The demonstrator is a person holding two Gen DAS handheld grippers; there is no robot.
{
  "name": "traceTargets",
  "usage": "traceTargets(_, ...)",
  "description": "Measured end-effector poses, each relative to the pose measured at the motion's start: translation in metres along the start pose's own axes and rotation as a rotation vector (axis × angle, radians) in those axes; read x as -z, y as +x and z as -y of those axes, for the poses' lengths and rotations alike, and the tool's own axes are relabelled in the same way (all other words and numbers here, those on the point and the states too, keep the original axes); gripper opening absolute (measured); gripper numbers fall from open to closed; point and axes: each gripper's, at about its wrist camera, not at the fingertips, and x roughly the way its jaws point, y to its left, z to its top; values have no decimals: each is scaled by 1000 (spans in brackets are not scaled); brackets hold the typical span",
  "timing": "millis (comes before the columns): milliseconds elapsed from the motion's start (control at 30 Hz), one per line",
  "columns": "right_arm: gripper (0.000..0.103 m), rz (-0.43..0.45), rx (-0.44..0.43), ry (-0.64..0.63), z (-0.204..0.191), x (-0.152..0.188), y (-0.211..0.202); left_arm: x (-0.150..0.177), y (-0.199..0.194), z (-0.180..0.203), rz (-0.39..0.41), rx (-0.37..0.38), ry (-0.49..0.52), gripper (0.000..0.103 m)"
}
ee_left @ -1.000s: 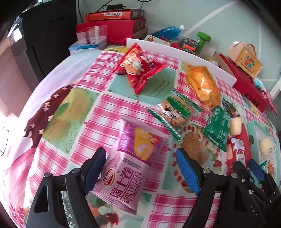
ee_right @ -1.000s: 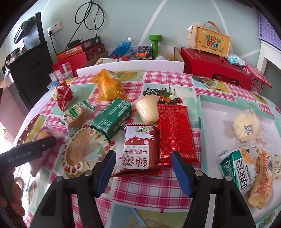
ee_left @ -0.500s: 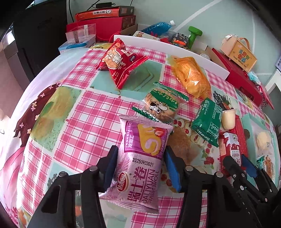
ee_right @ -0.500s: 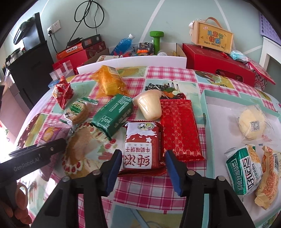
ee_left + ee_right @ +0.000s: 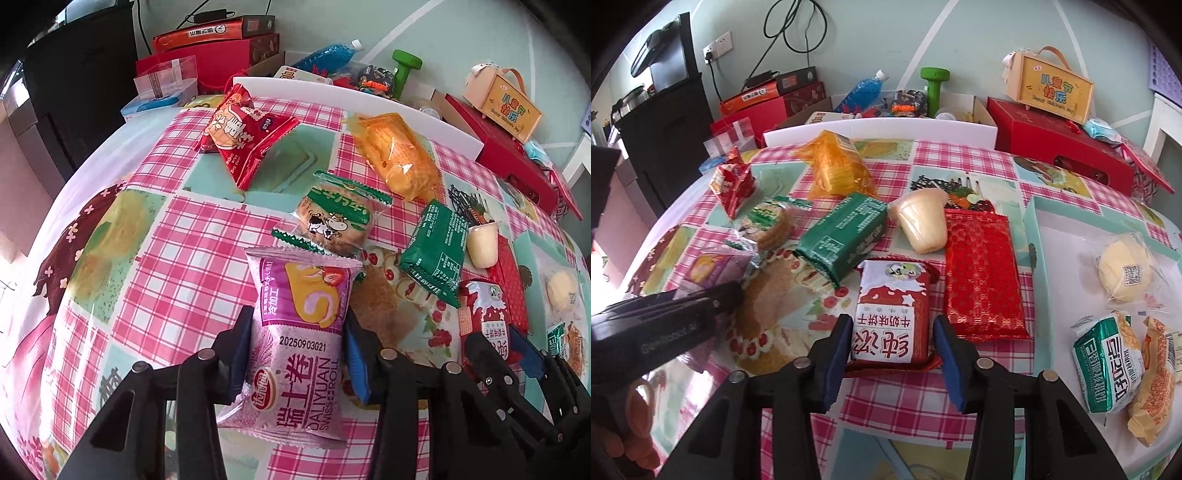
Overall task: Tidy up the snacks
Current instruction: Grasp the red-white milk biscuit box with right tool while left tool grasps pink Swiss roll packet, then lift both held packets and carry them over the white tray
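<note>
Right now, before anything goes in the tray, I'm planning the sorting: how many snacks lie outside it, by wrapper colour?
Red: 3, back packet (possibly two), milk biscuits, patterned packet
Green: 2, cow biscuits, dark packet
Orange packet: 1
Purple Swiss roll: 1
Cream pudding cup: 1
Total: 8

Left wrist view: looked down, close, along the left gripper toward 12 o'clock over the counter. Right wrist view: same heading, set further toward 3 o'clock behind the right gripper. Shared: green packet, orange packet, green dumbbell.
</note>
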Motion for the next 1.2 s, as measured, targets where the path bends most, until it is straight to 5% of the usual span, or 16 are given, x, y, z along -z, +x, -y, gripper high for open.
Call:
traceTargets(567,42,-2,28,-17,-3,5,8,2,-1,12,1,-30,12,45)
traceTargets(1200,42,79,0,15,10,-5,-25,-5,-39,29,108,-38,26,40)
